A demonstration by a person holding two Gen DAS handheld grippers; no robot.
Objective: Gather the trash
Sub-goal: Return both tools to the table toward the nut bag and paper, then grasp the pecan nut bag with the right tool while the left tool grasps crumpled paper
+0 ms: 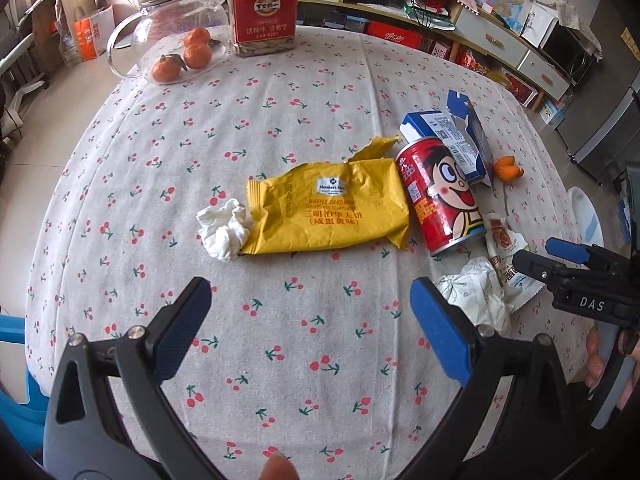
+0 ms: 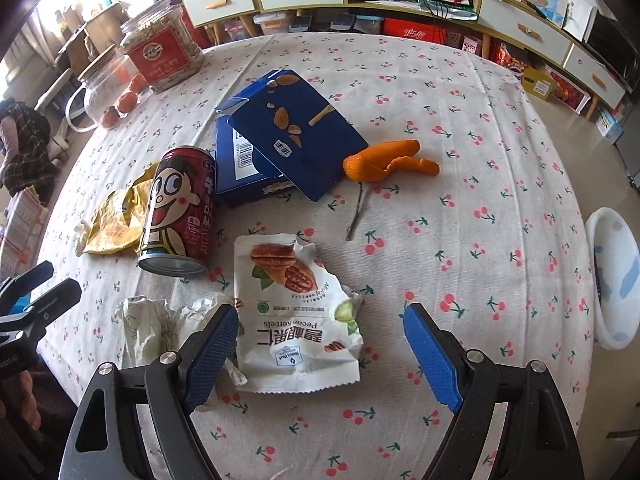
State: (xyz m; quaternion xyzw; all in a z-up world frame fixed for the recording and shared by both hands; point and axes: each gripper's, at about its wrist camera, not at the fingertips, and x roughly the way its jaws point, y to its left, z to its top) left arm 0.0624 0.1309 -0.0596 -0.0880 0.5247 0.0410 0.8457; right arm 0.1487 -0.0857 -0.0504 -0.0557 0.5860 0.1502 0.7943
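Trash lies on the cherry-print tablecloth (image 1: pixel 280 128). A yellow wrapper (image 1: pixel 328 208) with a crumpled white tissue (image 1: pixel 224 230) at its left lies ahead of my open, empty left gripper (image 1: pixel 310 300). A red can (image 1: pixel 438 196) lies on its side beside a torn blue box (image 1: pixel 452 140). Orange peel (image 1: pixel 507 168) lies right of the box. My right gripper (image 2: pixel 320 326) is open and empty over a white pecan bag (image 2: pixel 298 320). Crumpled white paper (image 2: pixel 148 328) lies left of it. The can (image 2: pixel 180 212), the box (image 2: pixel 280 136) and the peel (image 2: pixel 384 160) lie beyond.
A nut jar (image 1: pixel 262 8), a glass jug (image 1: pixel 176 16) and tangerines (image 1: pixel 182 58) stand at the far left. A white bin (image 2: pixel 614 280) sits off the table's right edge. A thin twig (image 2: pixel 356 216) lies near the peel. Shelves line the back wall.
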